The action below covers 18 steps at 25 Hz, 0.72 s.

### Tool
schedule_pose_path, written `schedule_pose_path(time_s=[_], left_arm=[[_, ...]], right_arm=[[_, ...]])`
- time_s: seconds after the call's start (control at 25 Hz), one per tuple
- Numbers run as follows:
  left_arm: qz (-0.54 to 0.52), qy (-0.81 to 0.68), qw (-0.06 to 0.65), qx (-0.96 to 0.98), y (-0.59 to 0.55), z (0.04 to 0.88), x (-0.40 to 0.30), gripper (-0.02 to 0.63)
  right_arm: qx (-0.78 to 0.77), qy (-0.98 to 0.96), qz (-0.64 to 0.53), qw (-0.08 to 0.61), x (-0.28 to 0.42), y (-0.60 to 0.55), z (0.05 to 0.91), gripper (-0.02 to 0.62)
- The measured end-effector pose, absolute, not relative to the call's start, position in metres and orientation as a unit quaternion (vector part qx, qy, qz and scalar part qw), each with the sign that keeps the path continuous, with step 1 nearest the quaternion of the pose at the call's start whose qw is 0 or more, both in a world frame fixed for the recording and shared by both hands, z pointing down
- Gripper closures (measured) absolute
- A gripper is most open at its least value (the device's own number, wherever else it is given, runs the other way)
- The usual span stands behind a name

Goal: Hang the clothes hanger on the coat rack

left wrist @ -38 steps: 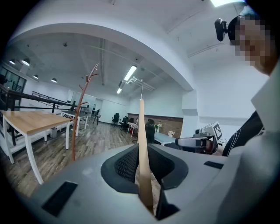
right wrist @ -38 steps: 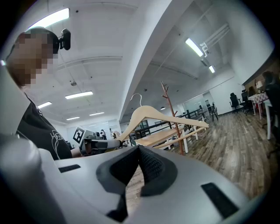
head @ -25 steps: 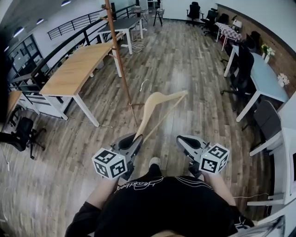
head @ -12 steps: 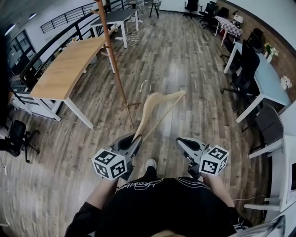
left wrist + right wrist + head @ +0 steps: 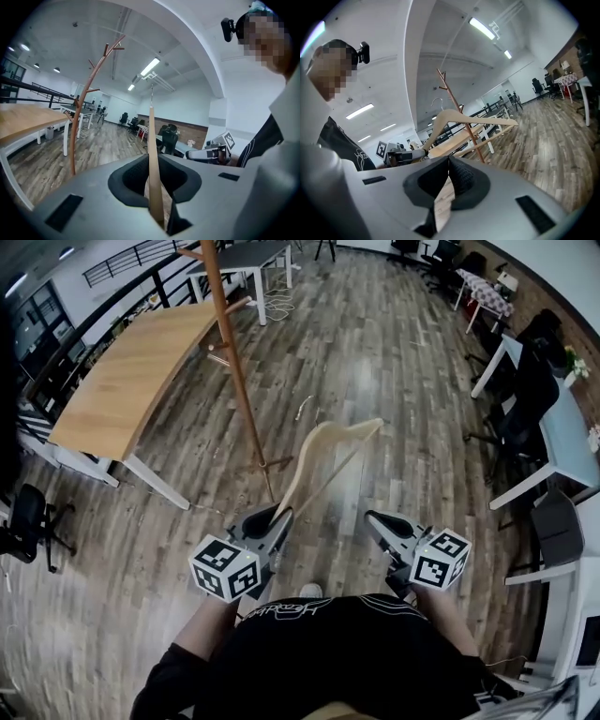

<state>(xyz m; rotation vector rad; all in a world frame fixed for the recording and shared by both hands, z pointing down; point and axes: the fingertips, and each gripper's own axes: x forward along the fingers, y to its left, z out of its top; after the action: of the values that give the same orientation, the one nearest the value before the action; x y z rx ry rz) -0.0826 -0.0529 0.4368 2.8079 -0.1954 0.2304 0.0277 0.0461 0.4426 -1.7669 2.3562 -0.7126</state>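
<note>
Since a second ago the coat rack (image 5: 234,362) has slid nearer and lower in the head view. The person is walking across the wooden floor (image 5: 394,381) towards it and carrying both claws forward side by side.

The left claw (image 5: 272,521) is gripping the hanger (image 5: 323,451) by one end of its wooden arm, its jaws nearly closed on the thin wood. Held by that end, the rest of the hanger is sticking out far ahead of the claw, probably so the hook can reach a peg before the claw does. The hanger is in the air, above the floor, just right of the rack's pole and not touching it. The hook is showing only as a faint wire in the gripper views, so which way it is facing is hard to say.

The right claw (image 5: 380,526) is riding level beside the left one, well apart from the hanger. Its jaws are meeting at the tips with nothing between them, so it seems to be kept free to steady the hanger at the rack.

The pegs are branching off high on the pole, so the hanger is probably going to need lifting.
</note>
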Motion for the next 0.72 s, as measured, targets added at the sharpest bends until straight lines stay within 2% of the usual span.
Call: schedule_pose_path(time_s=[0.72], left_arm=[[0.071, -0.119, 0.141, 0.980, -0.174, 0.419, -0.015, 0.554]], right_arm=[[-0.531, 0.815, -0.227, 0.050, 0.099, -0.089, 0.430, 0.555]])
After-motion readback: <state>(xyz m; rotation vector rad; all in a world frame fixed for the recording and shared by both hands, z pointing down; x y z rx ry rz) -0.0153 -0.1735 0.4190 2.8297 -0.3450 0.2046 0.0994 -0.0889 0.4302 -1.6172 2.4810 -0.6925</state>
